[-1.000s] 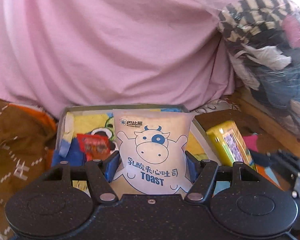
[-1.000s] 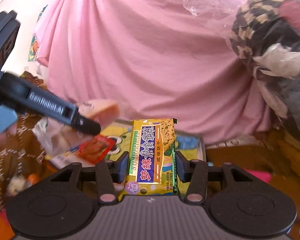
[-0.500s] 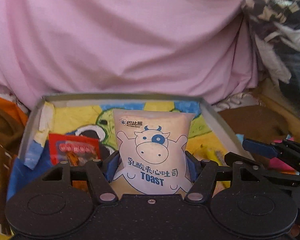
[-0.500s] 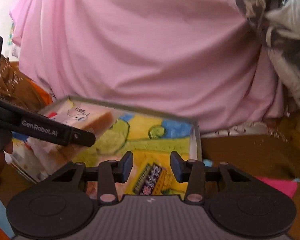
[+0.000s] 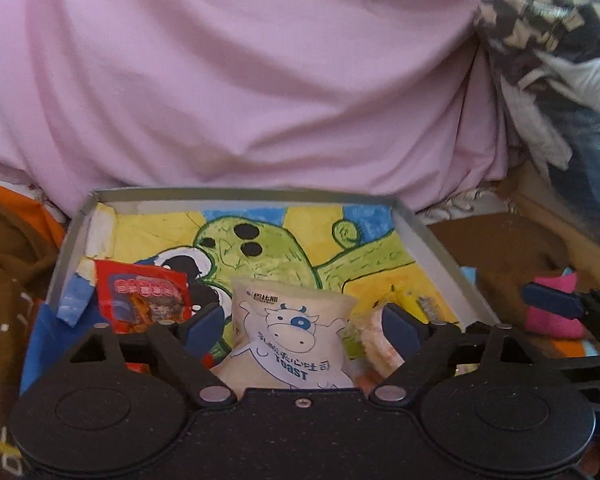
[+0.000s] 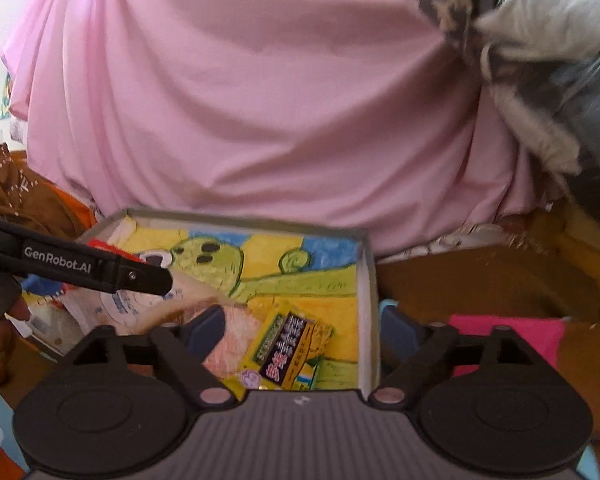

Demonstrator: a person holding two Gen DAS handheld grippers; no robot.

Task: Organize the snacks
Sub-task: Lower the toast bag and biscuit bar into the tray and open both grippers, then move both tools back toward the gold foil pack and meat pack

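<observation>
A shallow grey tray point(image 5: 428, 240) lined with a cactus drawing holds the snacks. The white toast packet point(image 5: 292, 340) with a cow print lies tilted in it, loose between the wide-apart fingers of my left gripper point(image 5: 302, 330), which is open. A red snack packet point(image 5: 144, 296) lies at the tray's left. In the right wrist view the yellow cracker packet point(image 6: 292, 356) lies in the tray's near right corner beside a pinkish wrapped snack point(image 6: 232, 340). My right gripper point(image 6: 300, 330) is open above them, holding nothing. The left gripper's finger point(image 6: 92, 268) reaches in from the left.
A pink cloth point(image 5: 260, 80) hangs right behind the tray. Bagged clothes point(image 5: 560, 60) pile up at the right. A brown patterned cloth point(image 5: 4, 280) lies at the left. A pink item point(image 6: 512, 336) sits on the brown surface right of the tray rim point(image 6: 368, 280).
My left gripper has opened and let go of the toast packet, which now rests tilted in the tray. The right gripper dropped the cracker packet into the tray and has opened wider.
</observation>
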